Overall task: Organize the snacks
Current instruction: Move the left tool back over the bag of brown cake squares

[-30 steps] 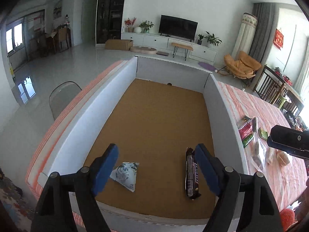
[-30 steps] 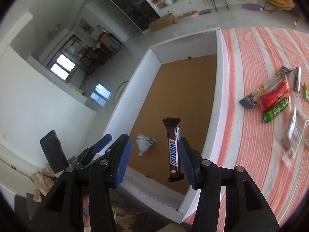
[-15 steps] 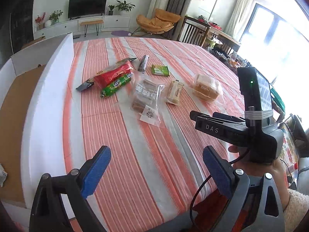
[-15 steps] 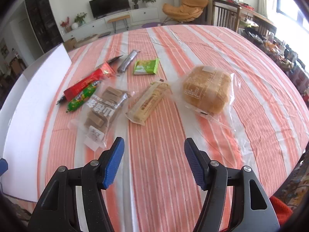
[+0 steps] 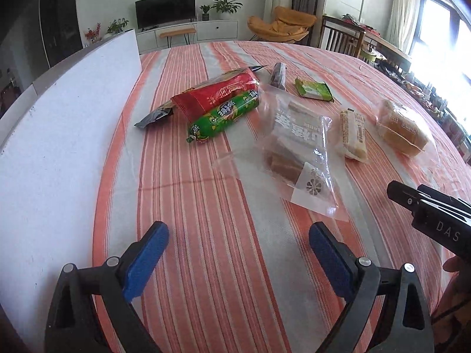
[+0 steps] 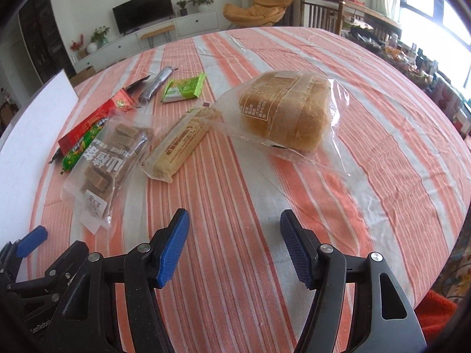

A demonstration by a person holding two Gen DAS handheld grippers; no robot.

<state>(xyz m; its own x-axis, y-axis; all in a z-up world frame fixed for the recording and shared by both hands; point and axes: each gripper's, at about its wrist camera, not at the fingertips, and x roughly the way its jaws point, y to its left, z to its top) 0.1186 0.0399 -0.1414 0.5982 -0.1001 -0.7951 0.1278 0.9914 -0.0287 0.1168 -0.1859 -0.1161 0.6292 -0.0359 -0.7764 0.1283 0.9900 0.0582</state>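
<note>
The tablecloth (image 6: 368, 153) ahead of both tongs is woven cloth, matt and faintly creased. The bread bag (image 6: 294, 108) beyond the right gripper (image 6: 234, 231) is clear, glossy film — crinkled at its edges. The red pack (image 5: 217, 94) and green pack (image 5: 226, 114), far ahead of the left gripper (image 5: 238, 242), are shiny foil-like plastic. Each gripper's pads (image 6: 173, 247) look like ribbed blue rubber on matt black plastic arms with metal screws. The wall (image 5: 59, 135) left of them is matt white foam board.

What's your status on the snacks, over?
Left gripper and right gripper both open, empty, above the striped tablecloth. Bread loaf, biscuit pack, candy bag not yet picked. Nothing in the way.
</note>
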